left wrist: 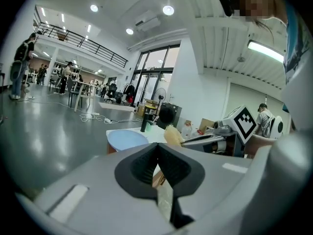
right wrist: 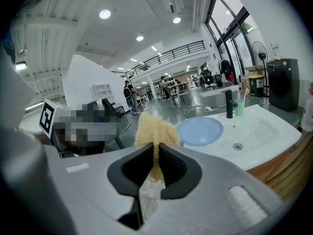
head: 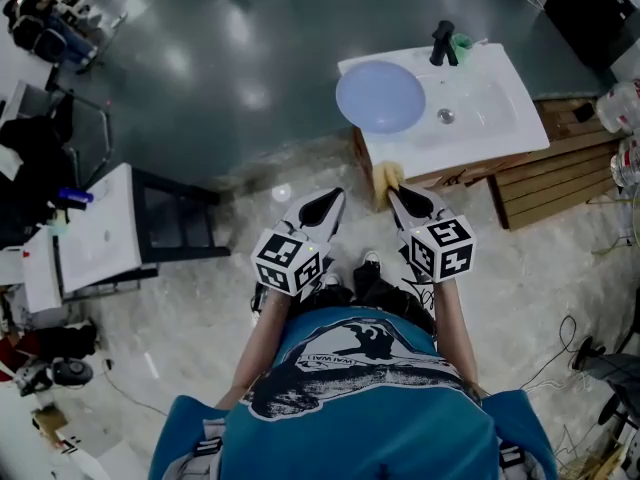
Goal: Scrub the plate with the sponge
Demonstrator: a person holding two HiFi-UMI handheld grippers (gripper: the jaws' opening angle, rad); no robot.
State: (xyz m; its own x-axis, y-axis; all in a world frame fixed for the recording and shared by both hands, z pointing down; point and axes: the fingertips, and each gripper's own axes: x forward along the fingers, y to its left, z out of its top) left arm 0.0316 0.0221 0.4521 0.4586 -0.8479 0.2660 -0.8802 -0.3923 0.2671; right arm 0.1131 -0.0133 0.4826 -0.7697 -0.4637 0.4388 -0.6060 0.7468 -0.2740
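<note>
A pale blue plate (head: 380, 96) rests on the left rim of a white sink (head: 490, 118) that sits on a wooden cabinet. My right gripper (head: 396, 192) is shut on a yellow sponge (head: 388, 177), held in the air just short of the cabinet's front. In the right gripper view the sponge (right wrist: 152, 129) sticks up out of the closed jaws, with the plate (right wrist: 199, 130) beyond it. My left gripper (head: 325, 204) hangs beside it on the left, shut and empty. The left gripper view shows its jaws (left wrist: 157, 163) pressed together, with the plate (left wrist: 126, 140) and the sponge (left wrist: 173, 135) ahead.
A black faucet (head: 441, 43) and a green cup (head: 461, 43) stand at the sink's back edge. Wooden pallets (head: 550, 173) lie to the right of the cabinet. A second white sink unit (head: 95, 233) stands at the left, with cables on the floor around it.
</note>
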